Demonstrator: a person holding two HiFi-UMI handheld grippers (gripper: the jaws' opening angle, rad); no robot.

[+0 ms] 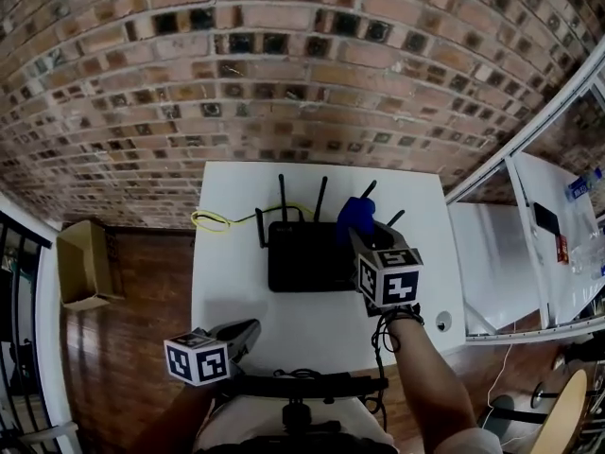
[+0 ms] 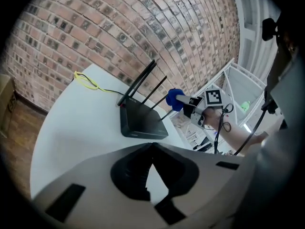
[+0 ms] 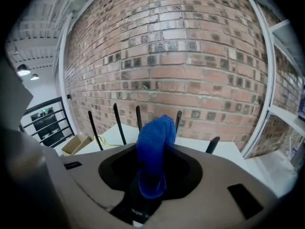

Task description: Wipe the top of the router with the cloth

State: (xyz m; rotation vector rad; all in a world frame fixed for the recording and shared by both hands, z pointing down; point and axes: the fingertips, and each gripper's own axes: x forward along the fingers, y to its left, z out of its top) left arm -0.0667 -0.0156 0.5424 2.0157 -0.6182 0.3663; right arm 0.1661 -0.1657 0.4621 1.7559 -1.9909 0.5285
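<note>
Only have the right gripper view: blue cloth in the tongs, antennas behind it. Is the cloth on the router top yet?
Observer: Not yet. The left gripper view shows the cloth held in the air by the right rear corner of the router, off its top.
Operator: Where's the left gripper?
Observer: The left gripper hovers near the front edge of the table, left of the router and apart from it.
Operator: Holding anything?
Observer: No. Its tongs look closed, with nothing between them.

Left gripper [image 1: 248,329] jaws closed; right gripper [image 1: 367,235] jaws clamp cloth [image 1: 355,214].
</note>
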